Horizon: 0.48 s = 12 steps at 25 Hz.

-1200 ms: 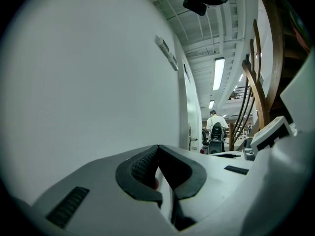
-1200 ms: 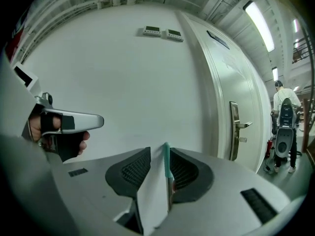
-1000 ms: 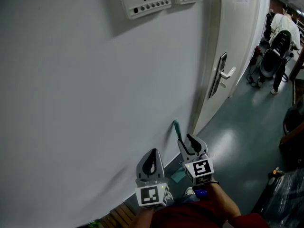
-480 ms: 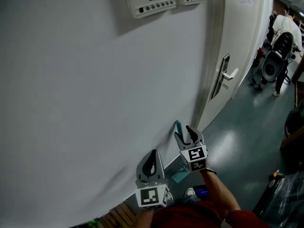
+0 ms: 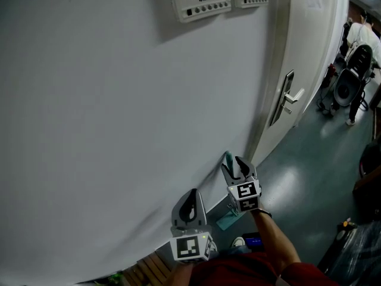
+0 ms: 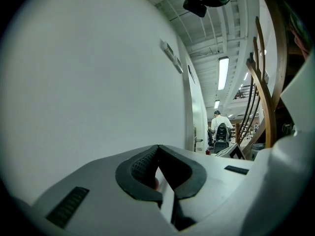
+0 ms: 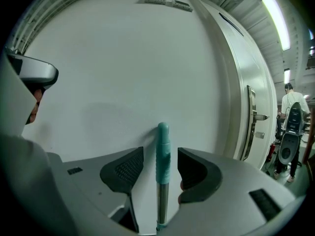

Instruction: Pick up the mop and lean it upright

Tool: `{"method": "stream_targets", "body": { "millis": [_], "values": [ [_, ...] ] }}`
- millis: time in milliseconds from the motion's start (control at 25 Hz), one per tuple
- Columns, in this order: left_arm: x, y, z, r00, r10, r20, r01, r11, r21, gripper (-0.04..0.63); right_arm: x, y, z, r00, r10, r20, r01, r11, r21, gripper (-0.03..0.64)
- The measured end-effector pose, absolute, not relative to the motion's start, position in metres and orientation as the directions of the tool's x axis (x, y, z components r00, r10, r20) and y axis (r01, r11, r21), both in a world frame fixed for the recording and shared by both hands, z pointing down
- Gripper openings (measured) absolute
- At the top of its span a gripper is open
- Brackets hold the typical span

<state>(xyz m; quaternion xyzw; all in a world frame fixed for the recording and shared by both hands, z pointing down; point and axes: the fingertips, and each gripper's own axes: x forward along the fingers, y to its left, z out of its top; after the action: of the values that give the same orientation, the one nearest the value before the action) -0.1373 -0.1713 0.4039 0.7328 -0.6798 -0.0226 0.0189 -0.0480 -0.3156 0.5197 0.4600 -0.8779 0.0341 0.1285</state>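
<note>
Head view: low in the frame, right of centre, the mop (image 5: 228, 158) stands propped against the white wall (image 5: 119, 112), pad down on the floor (image 5: 297, 183). The lean looks done, I'd say. The right tongs (image 5: 236, 167) sit round its teal grip, and the left tongs (image 5: 189, 200) hang idle, lower left of them.

Left gripper view: tongs closed, nothing in them, not needed here.

Right gripper view: centre-bottom, the jaws have just been opening and are spread either side of the handle, clear of it. That reads as a release. A teal sleeve tops a bare metal shaft, upright against the wall.
</note>
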Motion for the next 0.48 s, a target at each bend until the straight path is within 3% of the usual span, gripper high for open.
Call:
{"method": "stream_targets", "body": {
  "millis": [240, 400, 480],
  "values": [
    [-0.1417, -0.1682, 0.4023, 0.061, -0.998, -0.01, -0.997, -0.061, 0.053, 0.014, -0.0499, -0.3217, 0.5251, -0.53, -0.805, 0.268, -0.822, 0.565, 0.071, 0.213],
    [-0.1439, -0.1674, 0.4024, 0.055, -0.998, -0.008, -0.997, -0.055, 0.048, 0.014, -0.052, -0.3212, 0.5203, -0.52, -0.809, 0.275, -0.831, 0.553, 0.056, 0.119],
    [-0.1453, -0.1668, 0.4029, 0.049, -0.999, -0.004, -0.998, -0.049, 0.047, 0.014, -0.0527, -0.3197, 0.5179, -0.519, -0.808, 0.28, -0.834, 0.551, 0.043, 0.115]
  ]
}}
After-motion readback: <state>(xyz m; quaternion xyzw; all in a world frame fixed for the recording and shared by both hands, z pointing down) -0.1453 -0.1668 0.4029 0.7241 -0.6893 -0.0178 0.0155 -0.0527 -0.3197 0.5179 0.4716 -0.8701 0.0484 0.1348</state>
